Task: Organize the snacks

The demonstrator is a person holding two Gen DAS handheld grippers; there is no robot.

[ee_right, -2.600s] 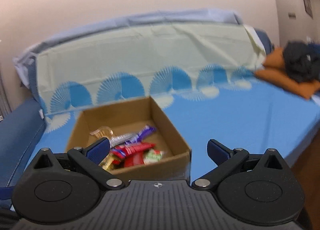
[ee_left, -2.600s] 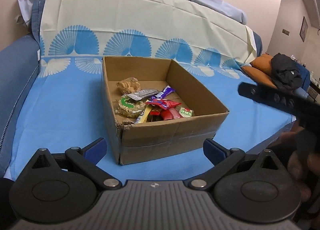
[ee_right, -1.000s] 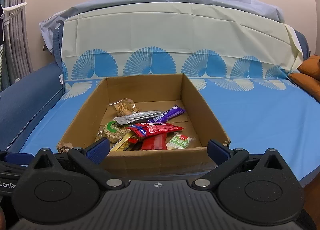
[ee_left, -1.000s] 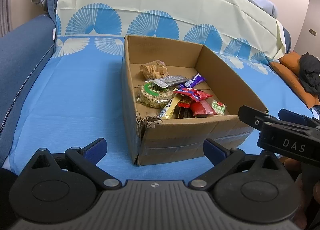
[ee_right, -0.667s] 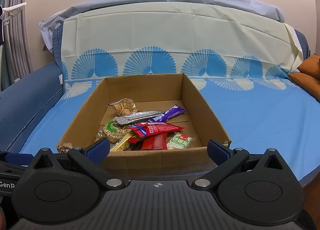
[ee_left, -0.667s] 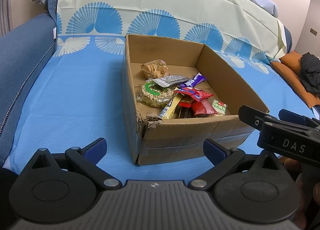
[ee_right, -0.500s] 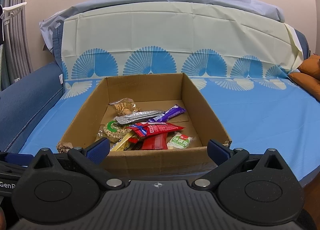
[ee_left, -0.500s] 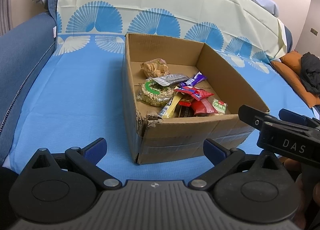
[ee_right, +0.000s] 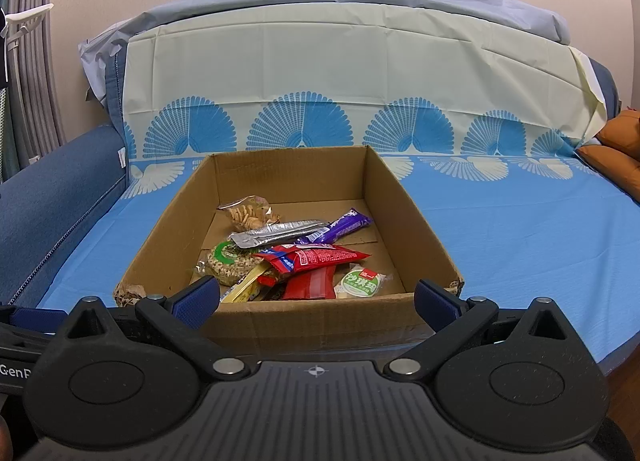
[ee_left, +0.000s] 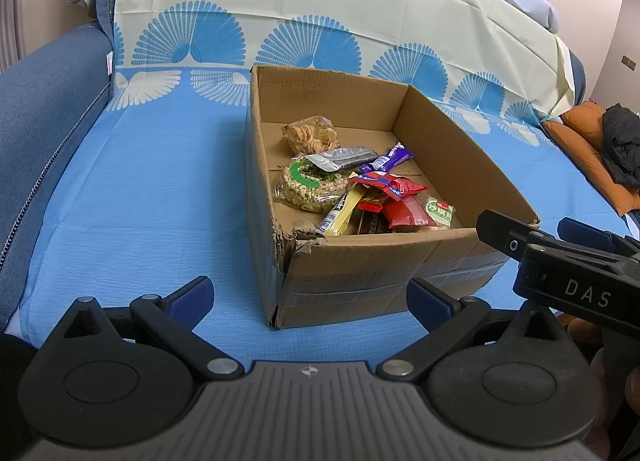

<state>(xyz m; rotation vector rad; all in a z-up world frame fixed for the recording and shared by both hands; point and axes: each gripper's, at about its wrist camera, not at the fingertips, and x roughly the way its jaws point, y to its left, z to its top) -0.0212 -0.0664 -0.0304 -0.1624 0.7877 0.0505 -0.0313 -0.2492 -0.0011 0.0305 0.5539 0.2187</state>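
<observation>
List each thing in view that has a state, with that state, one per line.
cardboard box: open-topped, near left corner torn, on the blue sheet.
snack packets: sealed, piled loose inside the box.
left gripper: open, empty, short of the box.
right gripper: open, empty, at the box's near wall.

Gaping right gripper (ee_right: 316,297) faces snack-filled cardboard box (ee_right: 320,321).

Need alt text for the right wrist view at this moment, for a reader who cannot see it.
An open cardboard box of mixed snack packets, among them a red packet and a purple bar, sits on a blue sheet. The right gripper, open and empty, hangs just short of the box's near wall.
</observation>
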